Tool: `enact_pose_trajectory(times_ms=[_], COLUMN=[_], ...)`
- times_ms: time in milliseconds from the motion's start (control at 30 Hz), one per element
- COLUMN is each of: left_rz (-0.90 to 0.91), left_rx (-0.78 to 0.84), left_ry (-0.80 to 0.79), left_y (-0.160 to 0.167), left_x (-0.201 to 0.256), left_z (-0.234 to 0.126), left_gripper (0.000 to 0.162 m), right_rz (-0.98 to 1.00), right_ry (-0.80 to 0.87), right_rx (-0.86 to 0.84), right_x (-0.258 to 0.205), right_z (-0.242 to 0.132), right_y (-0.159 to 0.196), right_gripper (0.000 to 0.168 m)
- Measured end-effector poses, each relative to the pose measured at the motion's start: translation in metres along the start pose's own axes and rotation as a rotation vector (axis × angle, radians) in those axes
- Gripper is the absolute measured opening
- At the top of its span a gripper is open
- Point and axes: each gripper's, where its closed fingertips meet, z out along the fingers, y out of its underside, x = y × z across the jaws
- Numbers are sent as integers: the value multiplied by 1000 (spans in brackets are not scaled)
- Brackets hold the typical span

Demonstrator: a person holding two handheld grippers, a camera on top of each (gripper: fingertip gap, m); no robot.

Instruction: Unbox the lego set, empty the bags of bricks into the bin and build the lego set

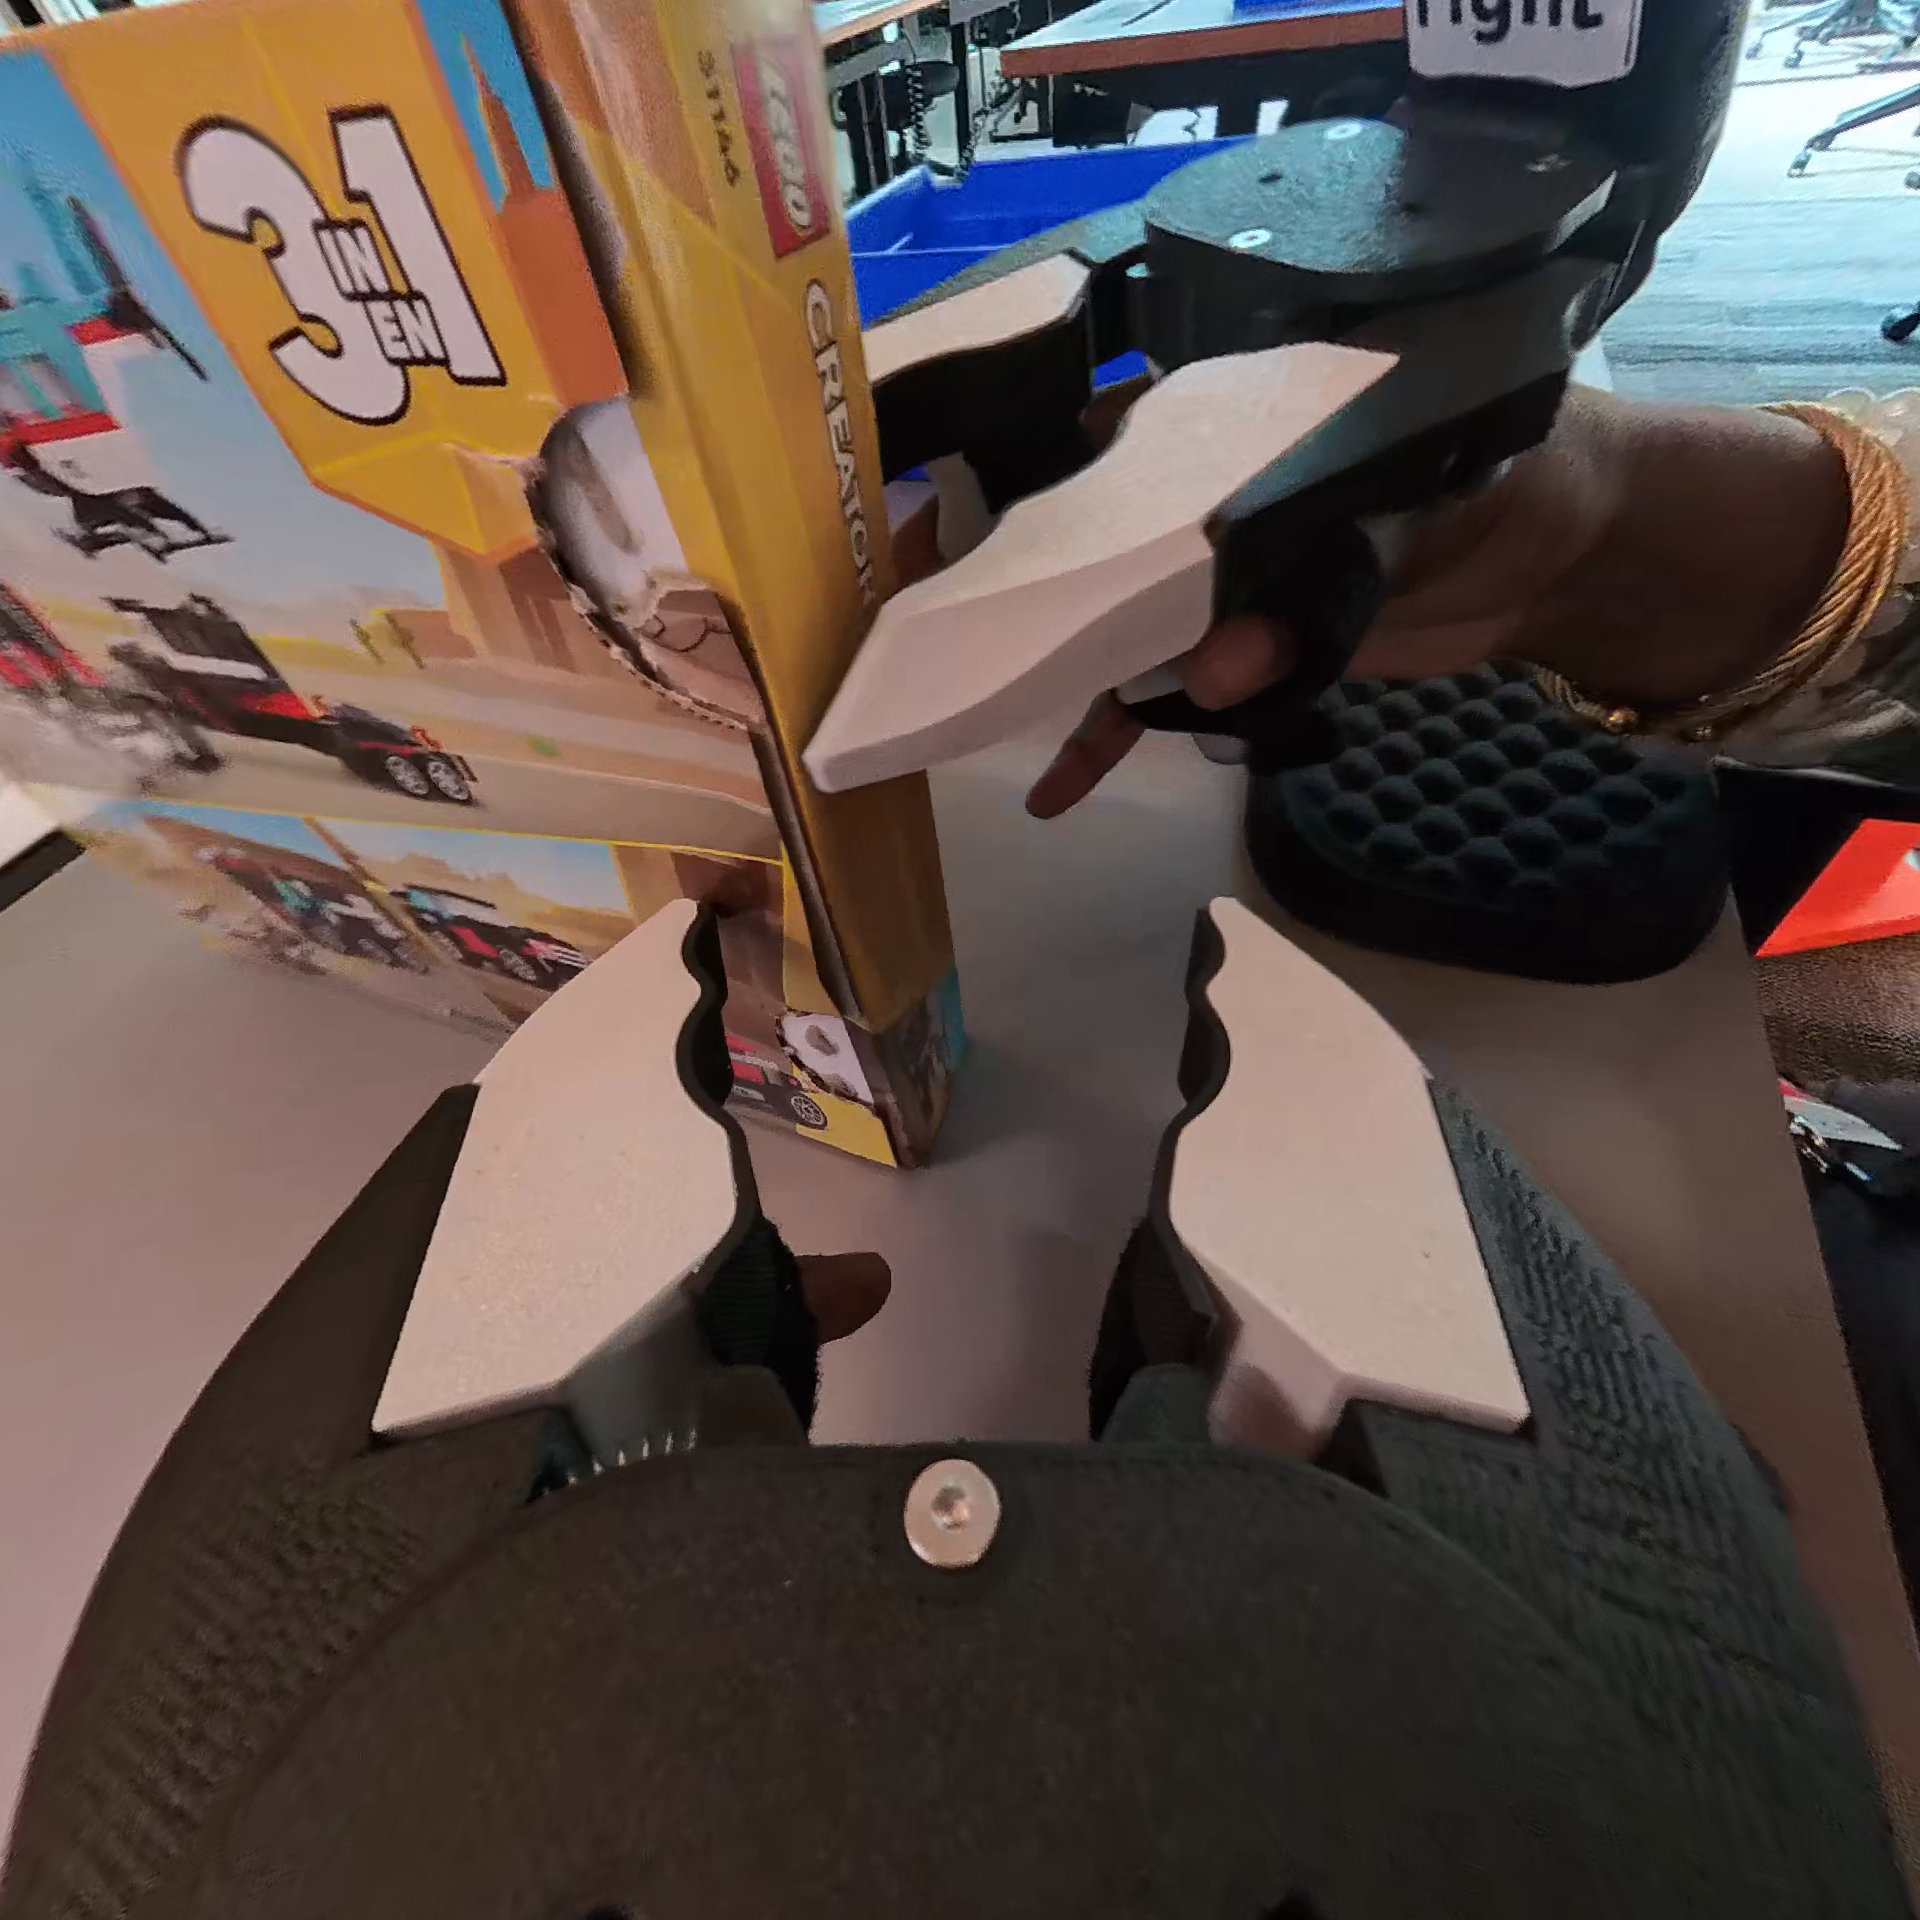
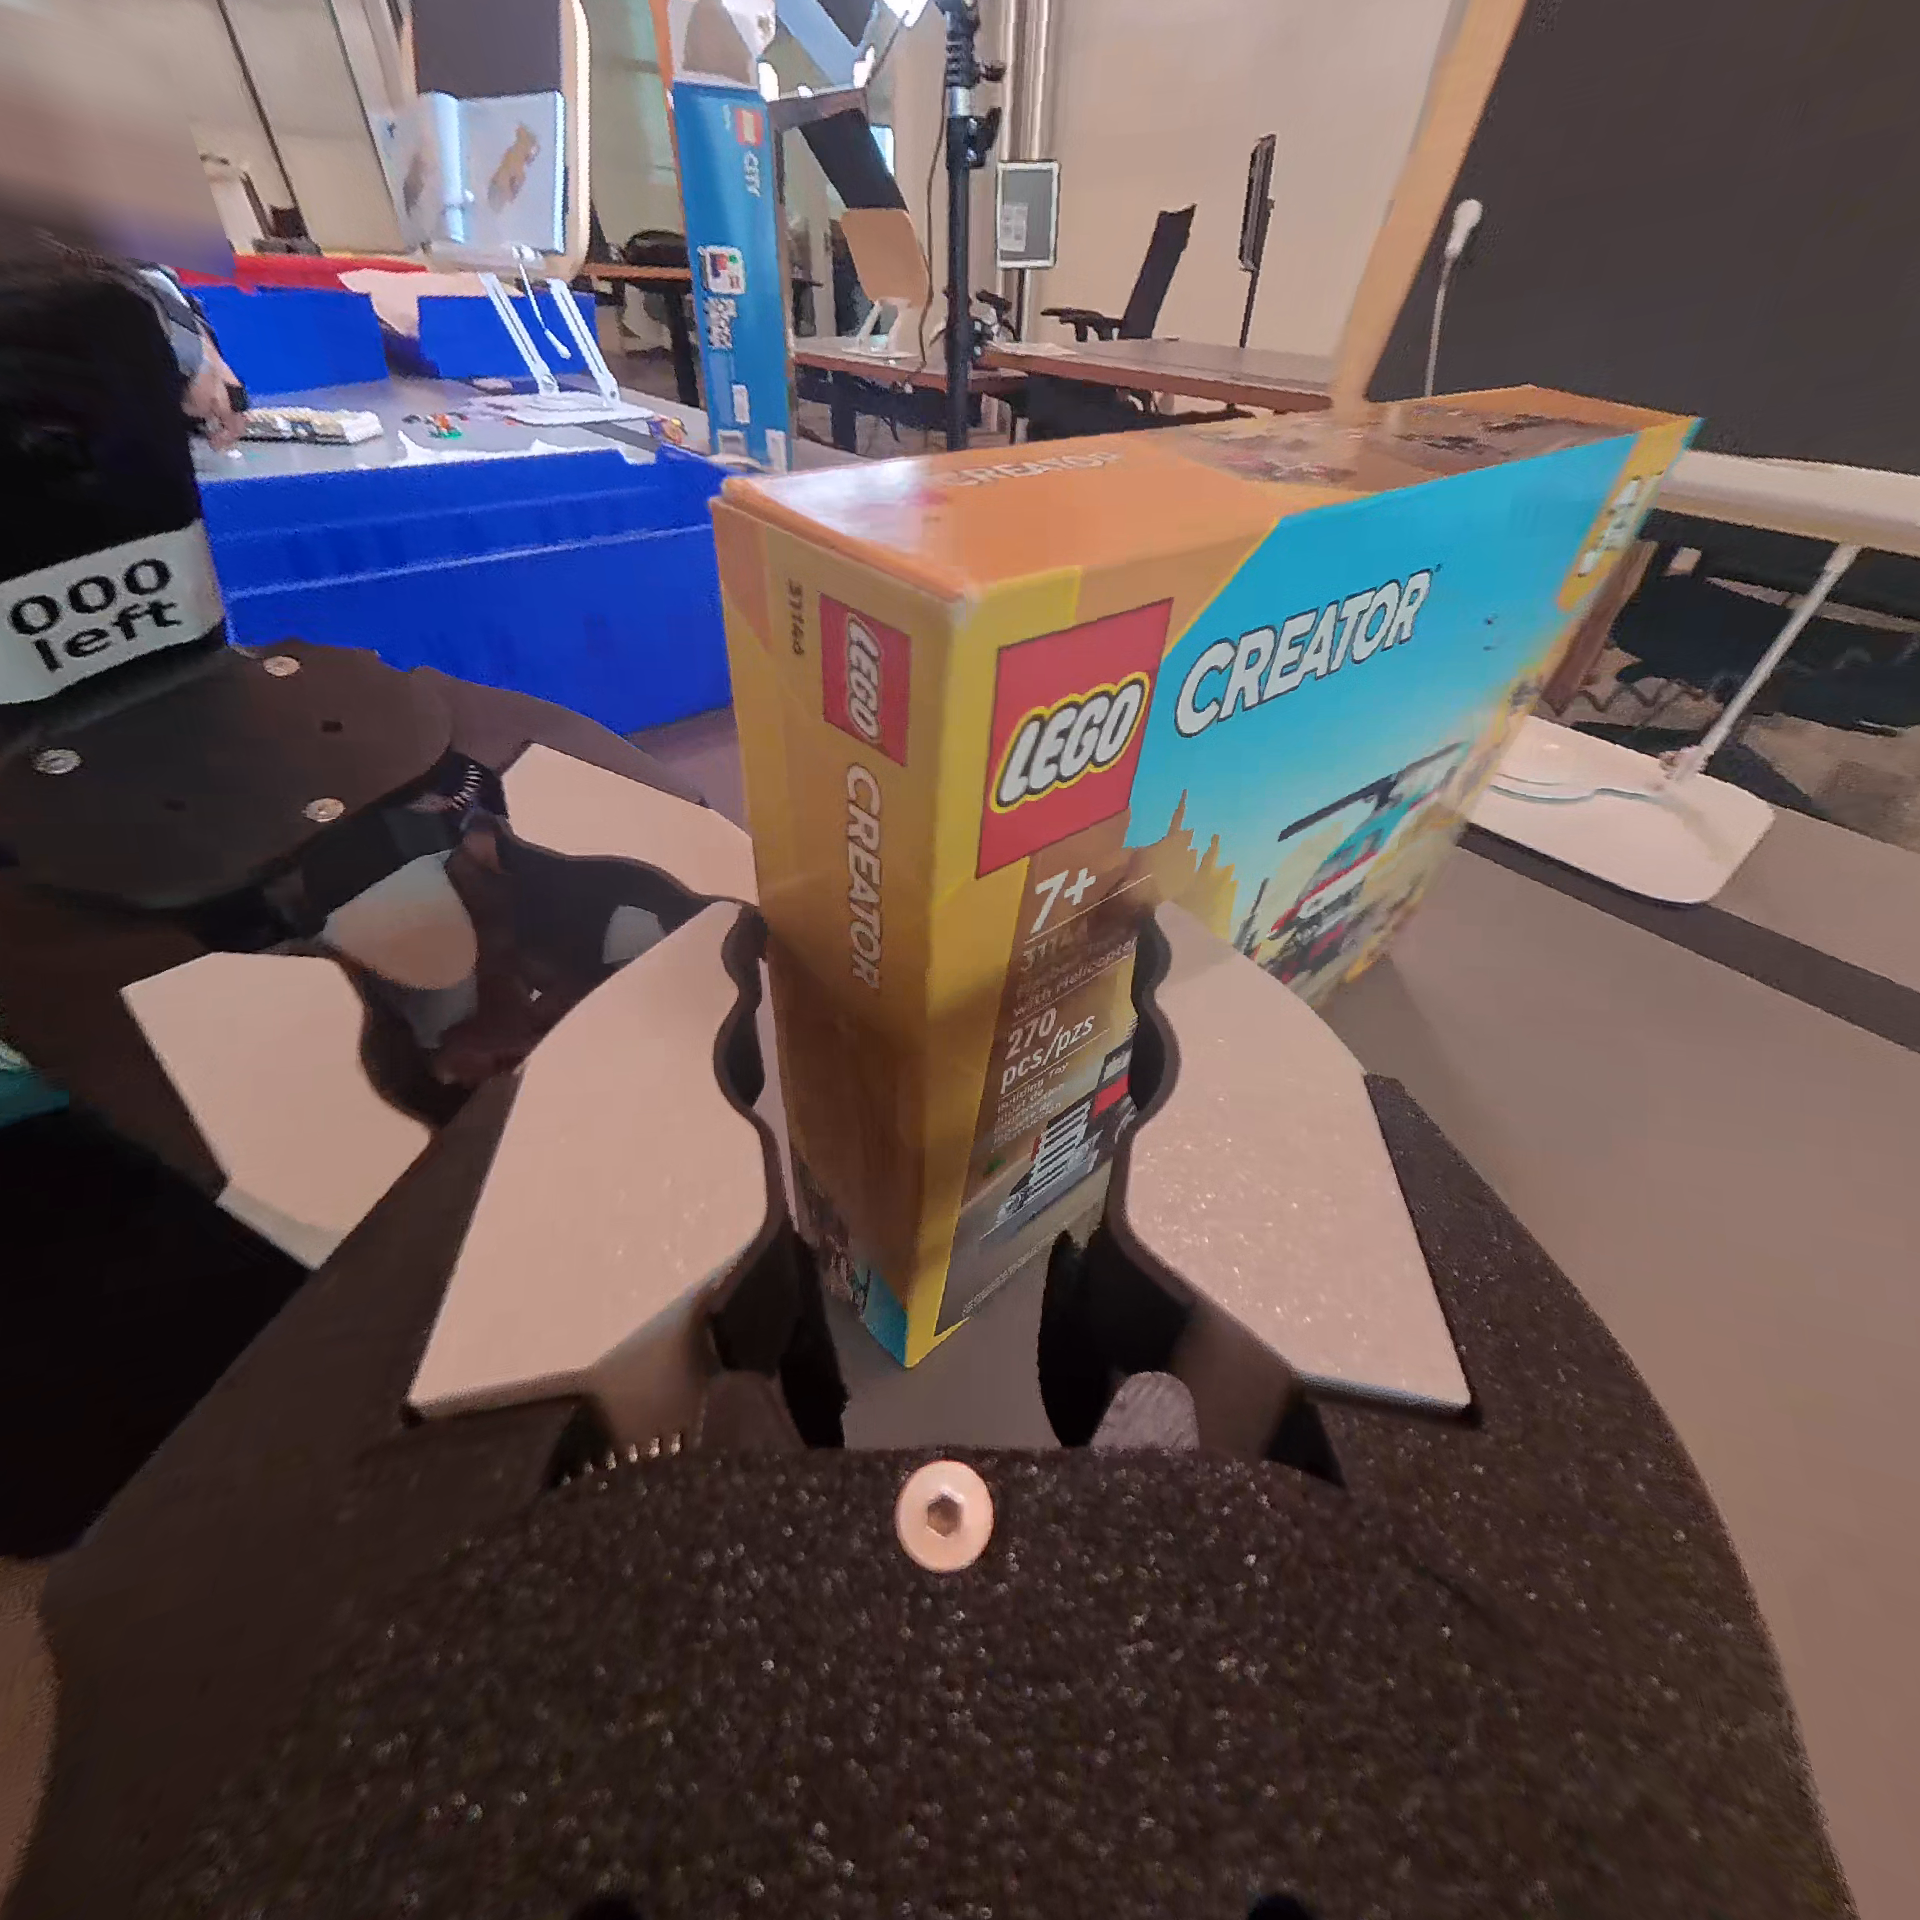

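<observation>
One lego box [image 2: 1039, 790] is standing on the table [image 2: 1621, 1122]; right gripper [image 2: 951, 956] is straddling its near end, jaws spread; left gripper [image 1: 945, 935] is gaping empty nearby.

Yellow-blue lego box [image 2: 1091, 831] upright on table [image 2: 1662, 1143].
</observation>
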Motion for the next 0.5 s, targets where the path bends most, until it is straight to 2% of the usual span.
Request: enact_pose_trajectory(times_ms=[33,333,433,500], left_rz=[6,19,138,245], left_rx=[-2,7,-17,30], left_ry=[11,55,65,14], left_y=[-2,-17,-25,-45], left_x=[4,16,10,-10], left_z=[6,49,39,22], left_gripper=[88,92,82,74], right_rz=[-4,-23,-3,26], right_ry=[6,4,25,156], right_rx=[-9,-56,28,133], right_x=[5,45,47,54], right_z=[-3,-24,-37,-51], right_y=[1,6,-7,-20], right_gripper=[70,70,67,69])
